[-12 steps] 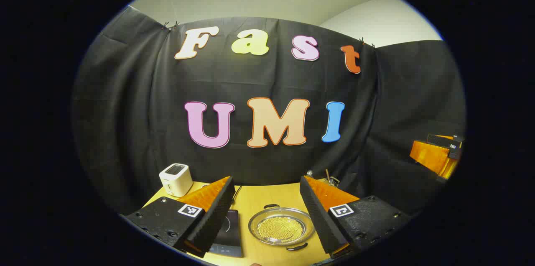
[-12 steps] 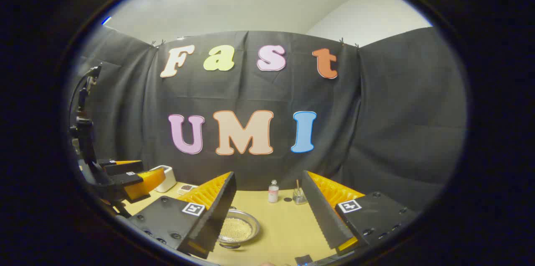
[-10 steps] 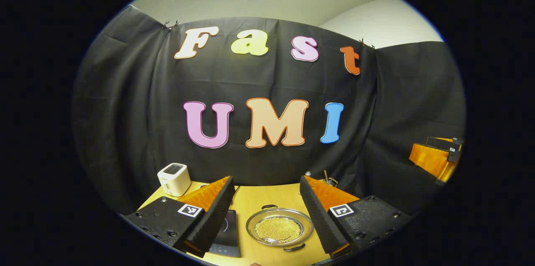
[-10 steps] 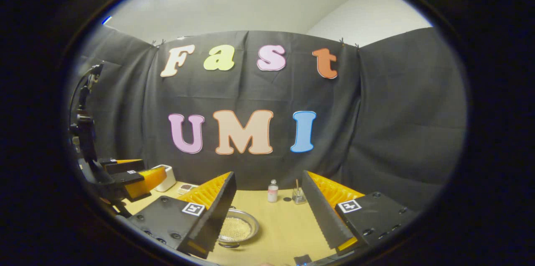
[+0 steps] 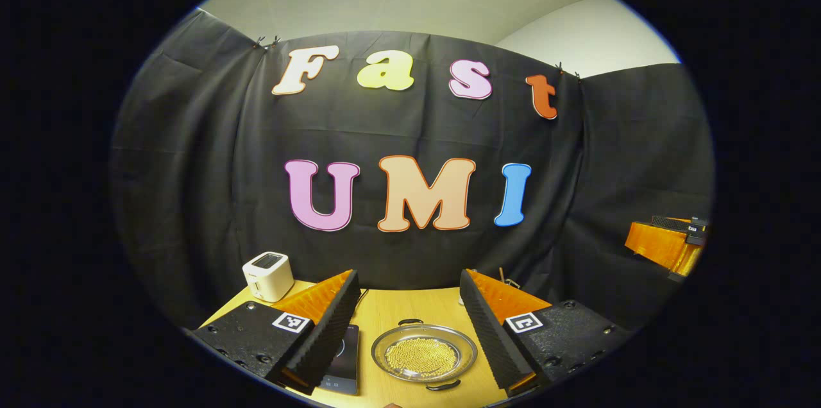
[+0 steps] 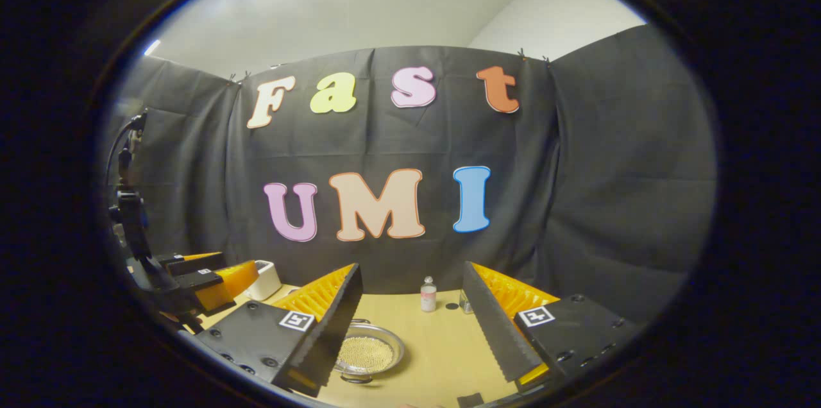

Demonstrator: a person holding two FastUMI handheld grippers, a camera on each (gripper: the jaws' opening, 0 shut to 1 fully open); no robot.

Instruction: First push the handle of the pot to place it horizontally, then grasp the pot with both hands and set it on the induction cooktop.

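Cooktop (image 5: 341,357) lies beside pot (image 5: 424,354); bottle (image 6: 428,294) farther back.

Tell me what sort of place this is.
Most likely a staged kitchen corner in a recording booth: a wooden table carries a toaster, an induction cooktop and a shallow pot, while black cloth hangs behind as the wall.

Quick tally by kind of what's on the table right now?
Pot: 1
Induction cooktop: 1
Toaster: 1
Small bottle: 1
Glass jar with a stick: 1
Total: 5
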